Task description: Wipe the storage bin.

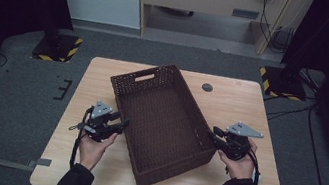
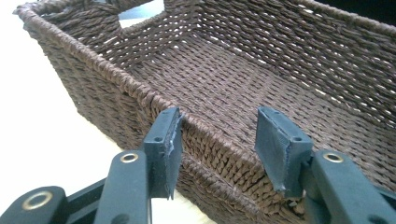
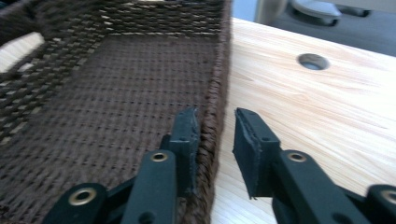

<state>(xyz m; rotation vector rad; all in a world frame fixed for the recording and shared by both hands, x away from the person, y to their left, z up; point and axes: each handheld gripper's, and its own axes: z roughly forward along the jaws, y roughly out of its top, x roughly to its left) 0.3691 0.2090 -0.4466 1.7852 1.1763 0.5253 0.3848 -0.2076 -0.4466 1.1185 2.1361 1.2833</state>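
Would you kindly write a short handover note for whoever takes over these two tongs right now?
Left tongs: open, astride the left long wall of the wicker basket; pads not pressing both sides.
Right tongs: astride the right long wall; inner pad against the weave, outer pad apart, so no clamp.
Basket: empty, sitting askew on the wooden table, cut-out handle at the far end.
Done: both tongs placed at the rims.
Left: probably close both on the walls, then lift or shift the basket.
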